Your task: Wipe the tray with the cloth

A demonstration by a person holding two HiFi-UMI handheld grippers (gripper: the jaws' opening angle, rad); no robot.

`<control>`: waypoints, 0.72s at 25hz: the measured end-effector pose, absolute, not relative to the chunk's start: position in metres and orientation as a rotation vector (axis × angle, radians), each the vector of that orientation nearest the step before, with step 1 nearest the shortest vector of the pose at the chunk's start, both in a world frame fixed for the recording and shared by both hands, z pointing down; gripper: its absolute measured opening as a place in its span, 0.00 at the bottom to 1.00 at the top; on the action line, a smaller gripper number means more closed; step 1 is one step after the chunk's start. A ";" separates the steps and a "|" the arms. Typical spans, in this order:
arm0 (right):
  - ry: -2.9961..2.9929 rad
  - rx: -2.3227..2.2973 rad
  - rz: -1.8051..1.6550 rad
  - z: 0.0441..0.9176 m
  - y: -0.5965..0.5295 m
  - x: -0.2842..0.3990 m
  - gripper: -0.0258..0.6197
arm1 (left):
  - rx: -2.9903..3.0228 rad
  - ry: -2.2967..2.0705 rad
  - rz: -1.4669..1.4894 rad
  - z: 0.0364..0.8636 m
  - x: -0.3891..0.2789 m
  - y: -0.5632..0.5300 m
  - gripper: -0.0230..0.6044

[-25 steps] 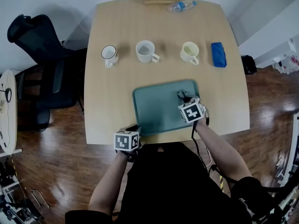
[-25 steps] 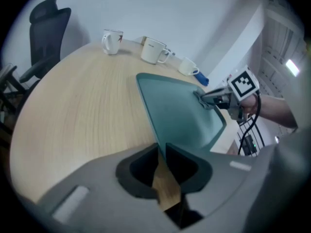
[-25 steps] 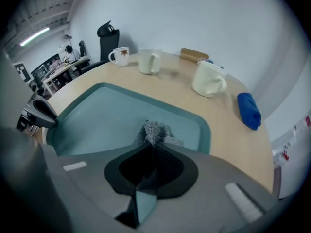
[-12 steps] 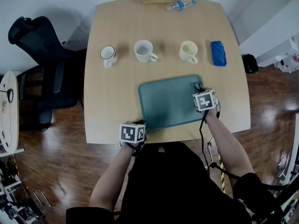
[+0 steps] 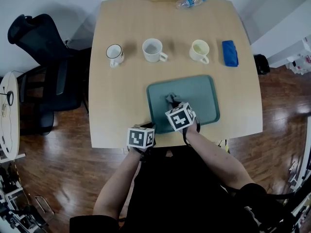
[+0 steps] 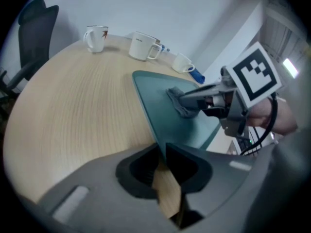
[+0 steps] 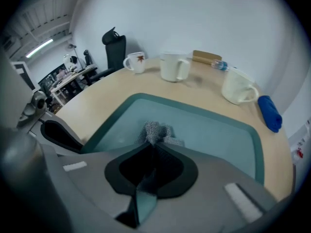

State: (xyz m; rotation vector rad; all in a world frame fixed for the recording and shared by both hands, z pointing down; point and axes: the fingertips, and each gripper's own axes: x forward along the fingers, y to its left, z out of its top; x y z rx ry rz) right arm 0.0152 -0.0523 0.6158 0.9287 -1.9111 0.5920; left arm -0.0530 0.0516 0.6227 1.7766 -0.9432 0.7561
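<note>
**Tray** point(image 5: 199, 93): teal, shallow, with a raised rim and rounded corners. It lies flat on the bench point(image 5: 121, 101), close to your edge. It looks stiff, light and smooth, so it is likely to skate on the wood under a sideways stroke. Take it by the rim at a near corner, as you do now

**Cloth** point(image 7: 154, 130): small, grey, knitted-looking, bunched into a wad. It rests on the left half of the tray's floor. It looks soft, limp and nearly weightless, so it will probably fold and drag rather than push. Hold it by a gathered pinch and keep the loose bulk under the tips, against the tray

**Left tongs** point(image 6: 163, 152): closed on the tray's near-left rim, with the teal edge running in between the jaws. They serve you as the anchor

**Right tongs** point(image 7: 150, 147): clamped on the cloth. Grey fabric fills the gap and spills past the tips onto the tray

**Row of mugs** point(image 5: 153, 50): beyond the tray and well apart from it, so not likely to hinder your strokes

**Handling note:** press lightly, because a thin wad gives your tips little cushion against the tray
</note>
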 end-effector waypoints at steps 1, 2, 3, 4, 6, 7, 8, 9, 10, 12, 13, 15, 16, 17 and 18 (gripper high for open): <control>-1.930 0.886 0.576 0.616 -0.046 -0.003 0.08 | 1.779 -0.942 0.753 0.623 -0.054 0.052 0.12; -1.948 0.841 0.561 0.616 -0.040 -0.020 0.08 | 1.782 -0.941 0.749 0.623 -0.054 0.052 0.12; -1.965 0.798 0.550 0.616 -0.034 -0.035 0.08 | 1.785 -0.942 0.745 0.622 -0.055 0.052 0.12; -1.983 0.756 0.545 0.616 -0.029 -0.047 0.08 | 1.789 -0.945 0.742 0.621 -0.055 0.052 0.12; -2.027 0.678 0.556 0.617 -0.020 -0.067 0.08 | 1.796 -0.948 0.735 0.620 -0.056 0.051 0.12; -2.046 0.647 0.564 0.617 -0.017 -0.074 0.08 | 1.798 -0.948 0.732 0.620 -0.056 0.051 0.12; -2.057 0.623 0.563 0.617 -0.014 -0.079 0.08 | 1.798 -0.950 0.732 0.620 -0.057 0.051 0.12; -2.061 0.607 0.554 0.617 -0.012 -0.081 0.08 | 1.795 -0.955 0.736 0.619 -0.059 0.052 0.12; -2.059 0.596 0.542 0.617 -0.012 -0.081 0.08 | 1.791 -0.960 0.741 0.619 -0.061 0.051 0.12; -2.043 0.599 0.523 0.616 -0.014 -0.076 0.08 | 1.789 -0.961 0.746 0.618 -0.062 0.051 0.12; -2.032 0.610 0.517 0.616 -0.015 -0.070 0.08 | 1.788 -0.959 0.747 0.618 -0.062 0.051 0.12; -2.007 0.645 0.511 0.616 -0.018 -0.049 0.08 | 1.787 -0.956 0.747 0.619 -0.062 0.051 0.13; -1.994 0.668 0.512 0.617 -0.020 -0.036 0.08 | 1.788 -0.952 0.744 0.620 -0.061 0.051 0.13; -1.981 0.693 0.515 0.617 -0.022 -0.021 0.08 | 1.790 -0.945 0.738 0.621 -0.060 0.052 0.13; -1.967 0.720 0.517 0.618 -0.025 -0.004 0.08 | 1.792 -0.939 0.732 0.622 -0.059 0.053 0.13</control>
